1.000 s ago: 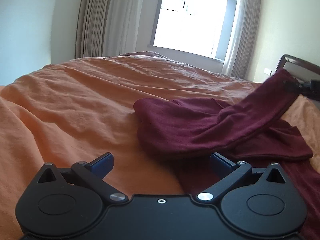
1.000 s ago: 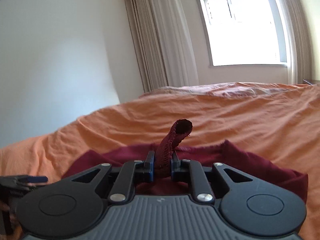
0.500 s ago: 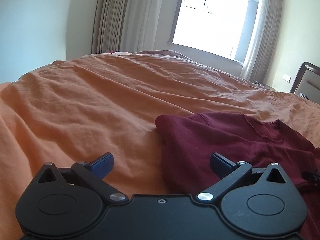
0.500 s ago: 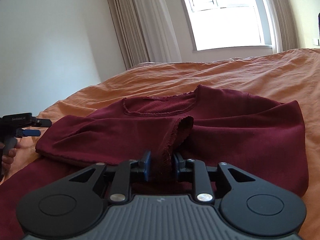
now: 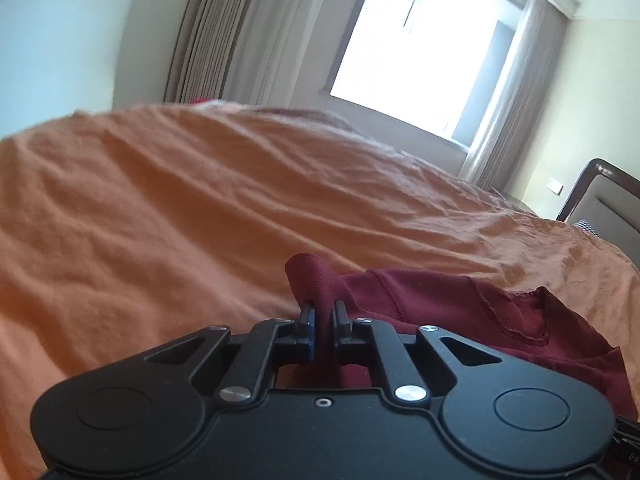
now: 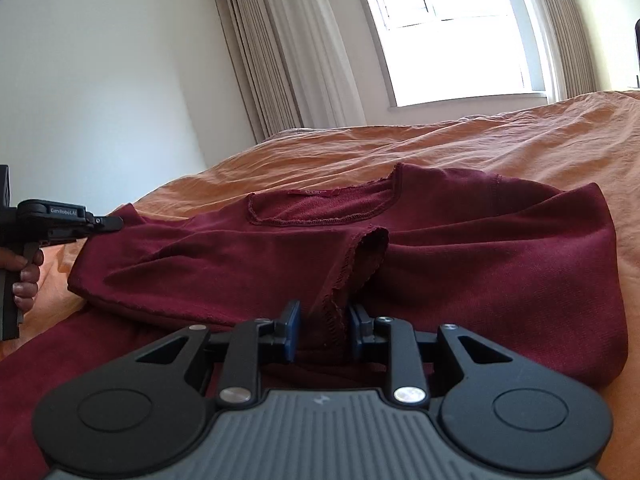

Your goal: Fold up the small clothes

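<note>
on the orange bed [image 5: 160, 208], left gripper [image 5: 323, 316] pinches maroon top [image 6: 480, 248]; right gripper [image 6: 322, 320] opening around its cuff.

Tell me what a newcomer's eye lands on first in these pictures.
The dark red top spread on the orange bedsheet, sleeves folded across its front below the neckline. Next, the left gripper clamped on a bunch of its cloth at the top's edge, and the right gripper, jaws opening around a sleeve cuff.

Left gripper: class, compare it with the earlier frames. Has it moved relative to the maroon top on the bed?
Yes. The left gripper has closed in on the maroon top and shut on its edge fold.
</note>
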Demonstrator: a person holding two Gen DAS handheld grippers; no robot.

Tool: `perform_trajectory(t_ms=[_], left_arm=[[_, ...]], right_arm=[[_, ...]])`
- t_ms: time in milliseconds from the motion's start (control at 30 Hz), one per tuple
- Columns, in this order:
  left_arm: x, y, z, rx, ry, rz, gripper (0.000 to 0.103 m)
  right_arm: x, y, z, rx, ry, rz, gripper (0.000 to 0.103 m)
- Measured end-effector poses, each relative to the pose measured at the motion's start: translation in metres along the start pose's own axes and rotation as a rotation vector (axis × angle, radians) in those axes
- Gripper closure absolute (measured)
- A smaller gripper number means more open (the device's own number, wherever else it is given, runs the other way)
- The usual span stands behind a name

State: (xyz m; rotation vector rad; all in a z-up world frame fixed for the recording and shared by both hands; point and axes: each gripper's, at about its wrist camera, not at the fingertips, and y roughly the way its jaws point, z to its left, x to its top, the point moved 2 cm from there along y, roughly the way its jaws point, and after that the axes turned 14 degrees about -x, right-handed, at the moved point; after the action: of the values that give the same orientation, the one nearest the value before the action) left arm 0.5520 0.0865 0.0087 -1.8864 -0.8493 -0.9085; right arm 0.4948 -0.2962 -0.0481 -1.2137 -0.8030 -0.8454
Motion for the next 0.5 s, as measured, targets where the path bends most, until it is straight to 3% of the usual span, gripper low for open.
perform_trajectory(t_ms=[133, 233, 267, 333, 400, 500], left_arm=[[0.005, 0.0, -0.012, 0.051, 0.07, 0.001, 0.096], [0.004, 0.005, -0.003, 0.056, 0.028, 0.039, 0.091], [0.002, 0.004, 0.002, 0.036, -0.005, 0.051, 0.087], [-0.002, -0.002, 0.011, 0.029, -0.064, 0.05, 0.064], [-0.006, -0.011, 0.016, 0.03, -0.093, 0.041, 0.053], [-0.014, -0.026, 0.017, 0.003, -0.097, 0.058, 0.043]], right_arm=[[-0.001, -0.001, 0.002, 0.018, -0.014, -0.008, 0.061], [-0.003, -0.003, 0.005, 0.019, -0.031, -0.022, 0.053], [-0.003, -0.003, 0.006, 0.021, -0.033, -0.025, 0.048], [-0.003, -0.005, 0.006, 0.033, -0.034, -0.032, 0.032], [-0.004, -0.005, 0.008, 0.043, -0.041, -0.039, 0.015], [-0.005, -0.006, 0.013, 0.03, -0.066, -0.046, 0.013]])
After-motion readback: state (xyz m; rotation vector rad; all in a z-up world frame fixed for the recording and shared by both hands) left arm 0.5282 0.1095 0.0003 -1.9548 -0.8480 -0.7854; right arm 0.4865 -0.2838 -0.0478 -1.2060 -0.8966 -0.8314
